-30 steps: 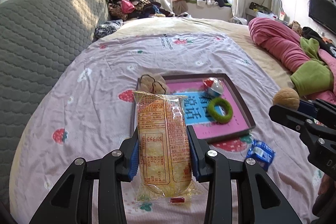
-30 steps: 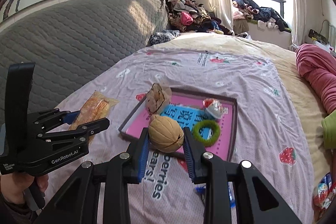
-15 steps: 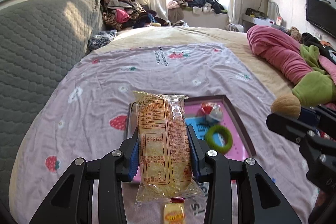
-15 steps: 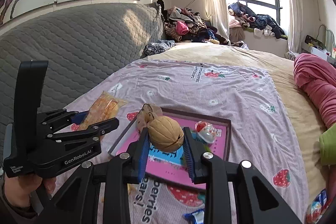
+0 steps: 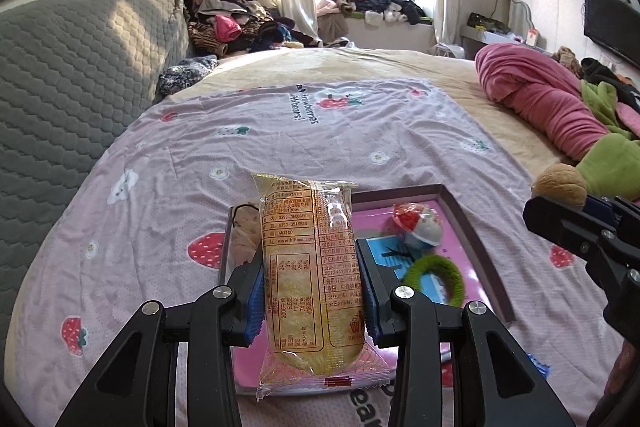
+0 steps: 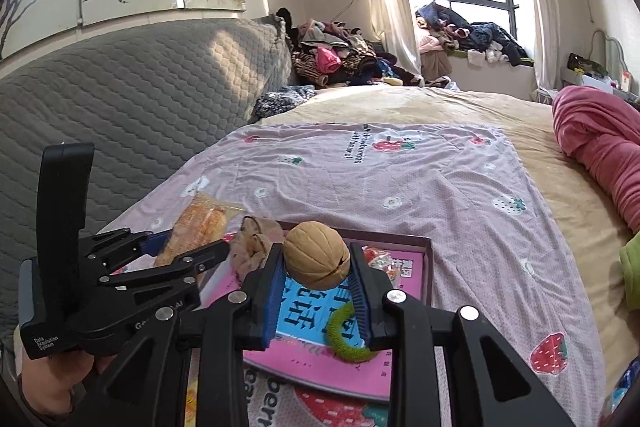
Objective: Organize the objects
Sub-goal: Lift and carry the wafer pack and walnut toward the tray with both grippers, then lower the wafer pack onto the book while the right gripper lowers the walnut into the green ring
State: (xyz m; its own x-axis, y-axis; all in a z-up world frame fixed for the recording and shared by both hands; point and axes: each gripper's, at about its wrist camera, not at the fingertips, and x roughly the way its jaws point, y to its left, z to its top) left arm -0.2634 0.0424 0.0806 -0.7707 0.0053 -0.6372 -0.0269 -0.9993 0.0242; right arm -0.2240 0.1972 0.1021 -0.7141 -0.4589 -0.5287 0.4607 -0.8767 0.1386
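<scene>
Gripping a wrapped snack bar (image 5: 312, 267), the left gripper (image 5: 311, 291) hangs over the tray (image 5: 476, 239) on the bed (image 5: 280, 131); at its 3 o'clock, the right gripper (image 6: 316, 291) has its jaws clamped on a walnut (image 6: 316, 255).

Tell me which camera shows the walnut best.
The right wrist view: the walnut sits centred and whole between the right claw pads. The left wrist view catches only its top at the right edge, behind that claw.
</scene>
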